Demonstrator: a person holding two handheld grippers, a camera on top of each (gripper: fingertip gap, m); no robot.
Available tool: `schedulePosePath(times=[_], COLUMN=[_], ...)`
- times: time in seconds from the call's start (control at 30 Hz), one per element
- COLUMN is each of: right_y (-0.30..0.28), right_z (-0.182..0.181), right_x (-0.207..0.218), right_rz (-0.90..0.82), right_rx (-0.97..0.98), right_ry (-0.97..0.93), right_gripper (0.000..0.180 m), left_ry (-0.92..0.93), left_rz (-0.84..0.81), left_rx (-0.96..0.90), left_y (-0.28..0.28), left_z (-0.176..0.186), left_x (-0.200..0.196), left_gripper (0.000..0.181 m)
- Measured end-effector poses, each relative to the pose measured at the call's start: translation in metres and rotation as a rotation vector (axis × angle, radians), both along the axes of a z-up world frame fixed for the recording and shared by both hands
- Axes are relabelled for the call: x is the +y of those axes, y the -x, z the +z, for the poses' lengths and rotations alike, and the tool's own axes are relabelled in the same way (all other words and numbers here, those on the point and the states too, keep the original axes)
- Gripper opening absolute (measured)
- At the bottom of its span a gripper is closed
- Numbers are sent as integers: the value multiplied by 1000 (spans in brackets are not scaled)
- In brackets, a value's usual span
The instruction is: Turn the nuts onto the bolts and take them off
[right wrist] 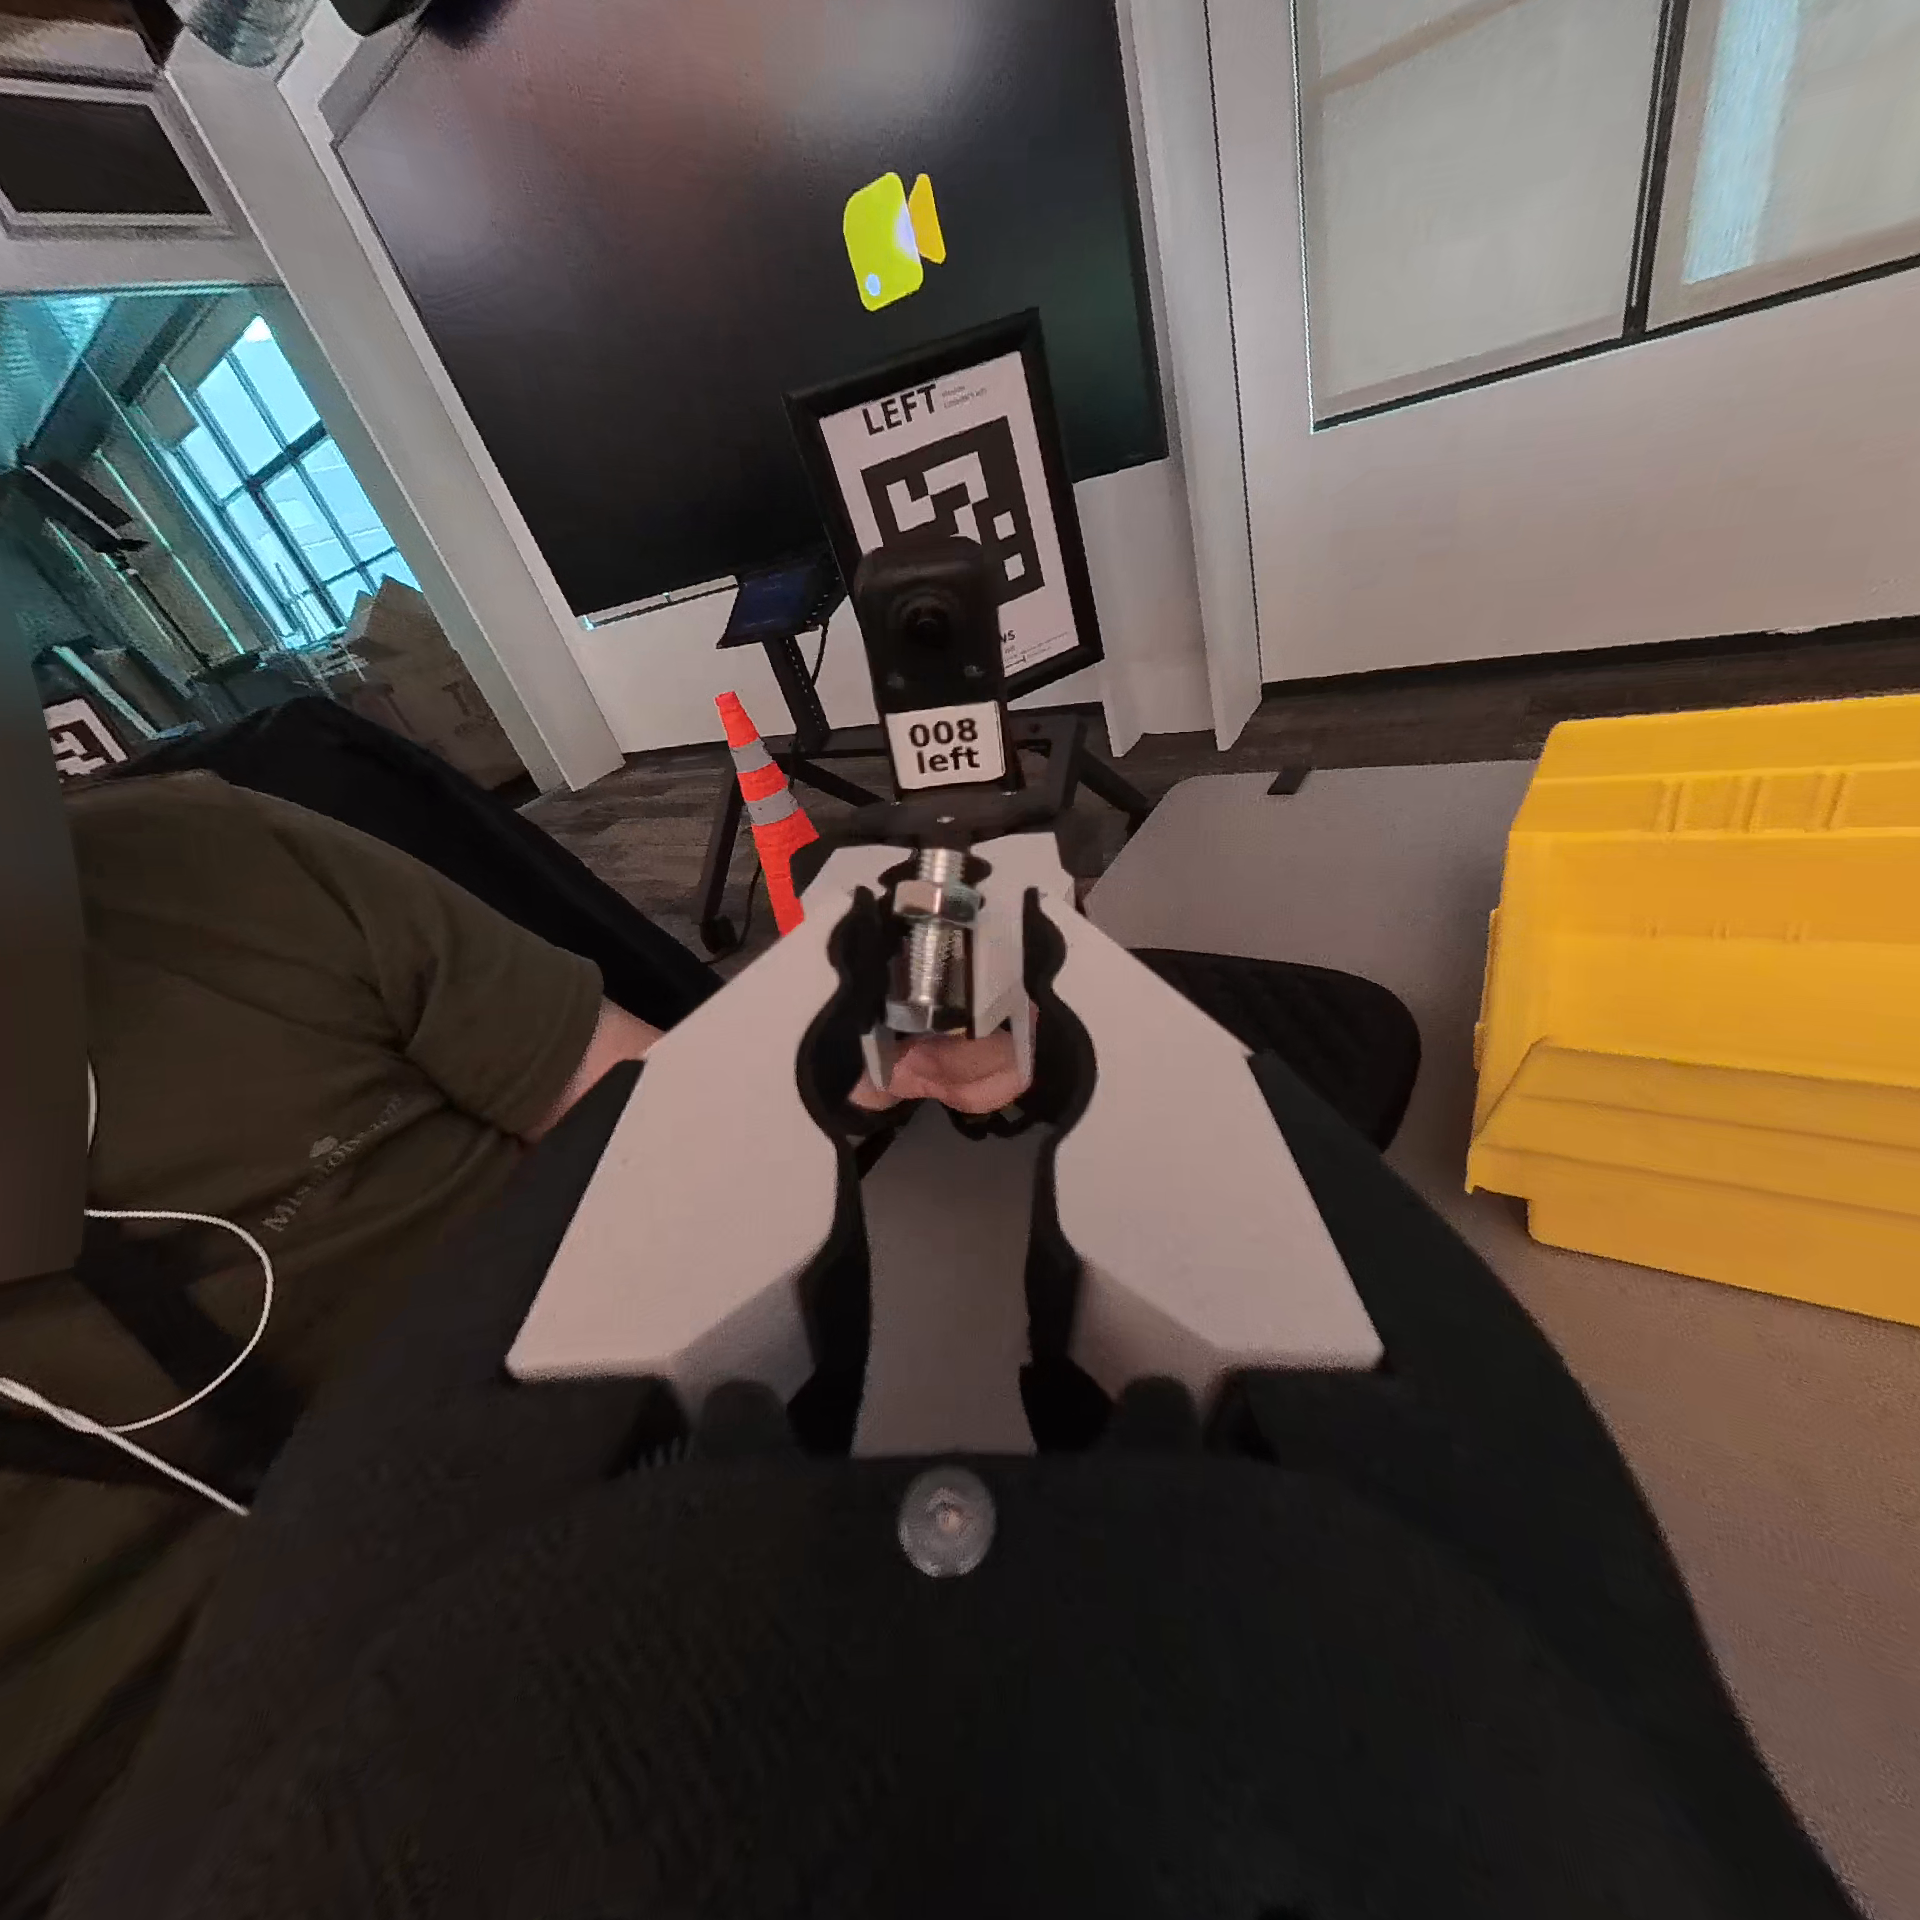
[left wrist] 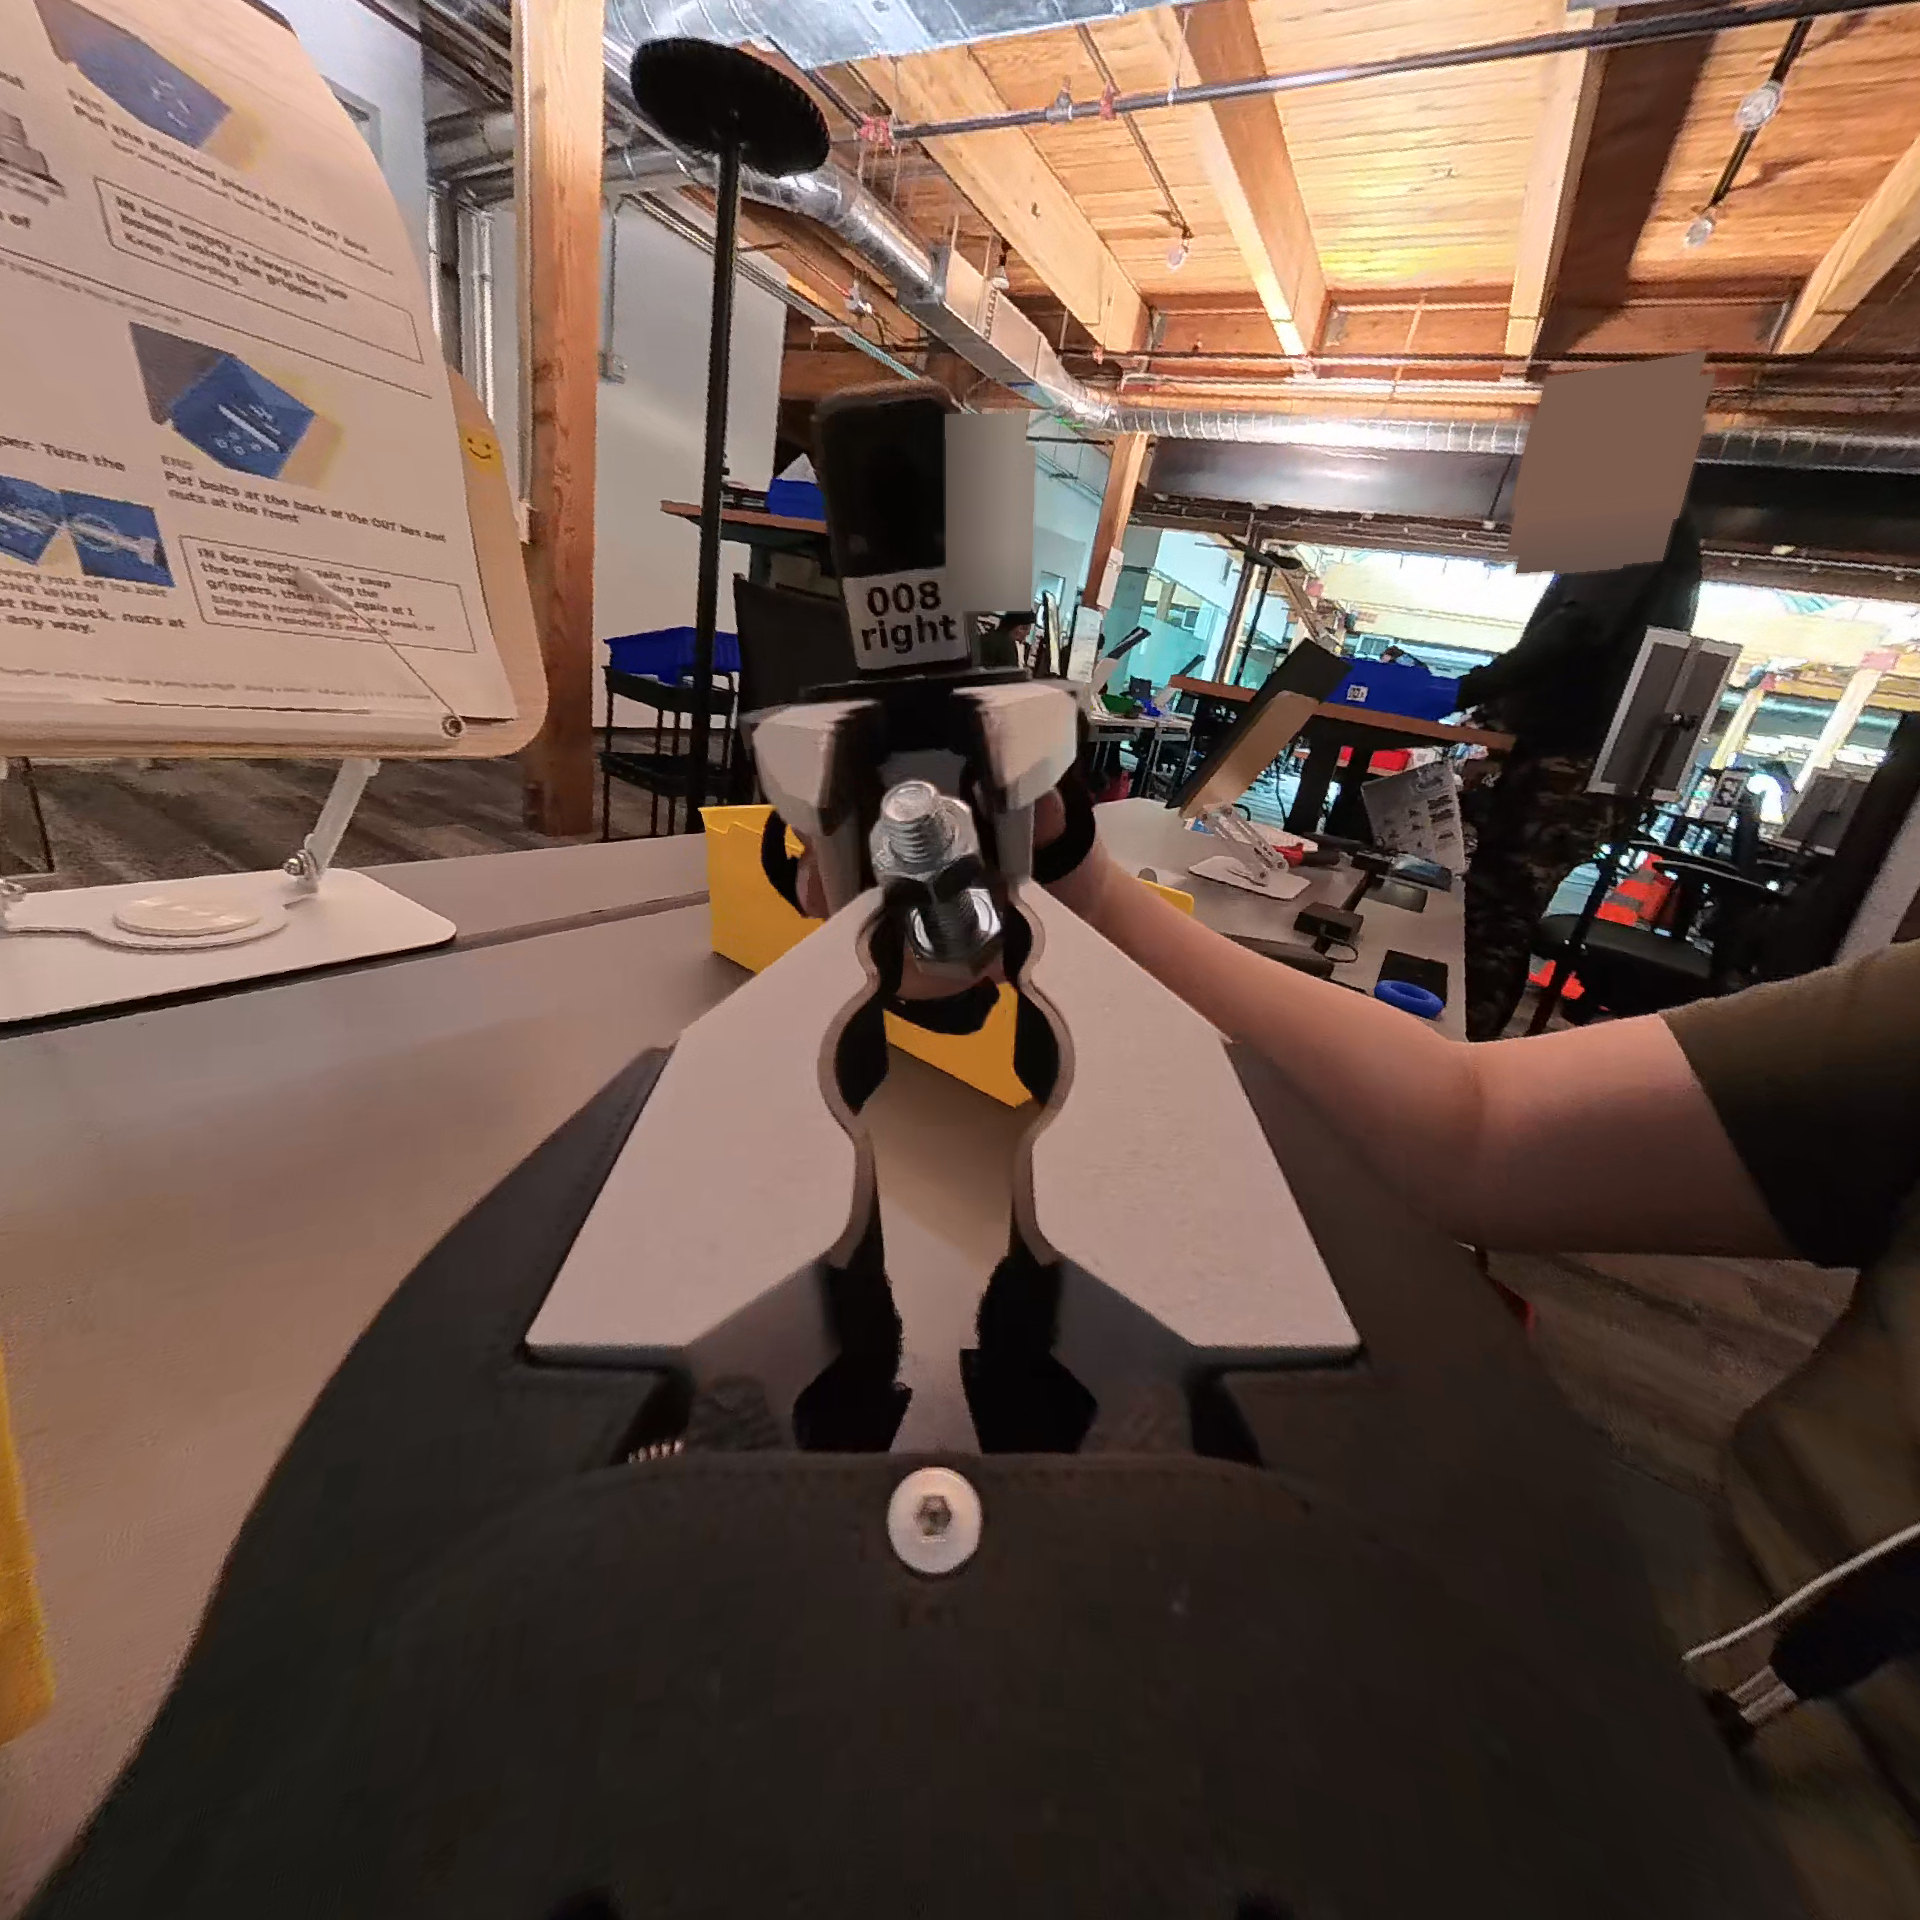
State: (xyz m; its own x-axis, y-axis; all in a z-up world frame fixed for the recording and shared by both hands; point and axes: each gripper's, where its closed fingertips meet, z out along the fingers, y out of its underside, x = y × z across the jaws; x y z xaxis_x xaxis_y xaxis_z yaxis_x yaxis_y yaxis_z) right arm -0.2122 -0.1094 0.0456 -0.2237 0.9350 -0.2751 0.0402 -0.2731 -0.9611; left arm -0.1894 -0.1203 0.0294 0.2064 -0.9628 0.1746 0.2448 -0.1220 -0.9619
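Bolt [left wrist: 940, 925] and nut [left wrist: 923, 860] sit in the air between two grippers that face each other nose to nose above the table [left wrist: 260, 1091]. In the left wrist view, the left gripper [left wrist: 940, 935] has its jaws drawn in tight on the bolt's hexagonal head end, and the threaded shank juts out past the fingertips toward the right gripper [left wrist: 914, 821]. The nut is threaded partway along that shank, just beyond the left jaws and between the right gripper's two grey fingers. The right wrist view shows the right gripper [right wrist: 940, 914] with its jaws narrowed around the nut [right wrist: 935, 906], one finger on each side, though whether the pads truly pinch it cannot be told. Nearer that camera, below the nut, the left gripper [right wrist: 935, 1023] hugs the bolt [right wrist: 928, 966]. A person's forearm [left wrist: 1299, 1039] reaches in from the right of the left jaws. Behind the right gripper stands a yellow bin [left wrist: 748, 894], and stacked yellow bins [right wrist: 1704, 997] rest to the right of the right jaws.
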Motion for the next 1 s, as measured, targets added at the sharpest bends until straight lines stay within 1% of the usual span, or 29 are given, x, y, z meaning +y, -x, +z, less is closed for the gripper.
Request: schedulePosePath(times=[0.1, 0.2, 0.3, 0.37, 0.43, 0.6, 0.73, 0.93, 0.97, 1.0], right_y=[2, 3, 3, 3, 3, 2, 0, 3, 4, 5], right_z=[-4, -7, -17, -26, -34, -31, -23, -19, -18, -17], right_x=[-1, -5, -4, -5, -5, -5, -7, -9, -10, -10], right_rz=[-7, -12, -46, -48, -51, -46, -28, -44, -41, -48], right_rx=[-33, -87, -177, -242, -288, -270, -230, -224, -222, -221], right_ry=[-16, -68, -142, -169, -197, -189, -136, -171, -170, -169], right_gripper=[28, 29, 22, 22, 18, 12, 12, 11, 7, 8], left_ry=[-9, -14, -29, -50, -62, -70, -59, -80, -76, -66], left_rz=[22, 61, 116, 136, 134, 138, 106, 99, 92, 90], left_rx=[65, 172, 277, 317, 327, 330, 284, 259, 246, 228], left_y=[-4, -8, -11, -13, -16, -16, -14, -13, -13, -12], left_z=[-8, -20, -32, -36, -37, -37, -30, -25, -23, -21], left_x=[2, 5, 9, 9, 6, 6, 2, 1, 0, 1], left_gripper=[16, 17, 17, 17, 17, 17, 17, 17, 18, 24])
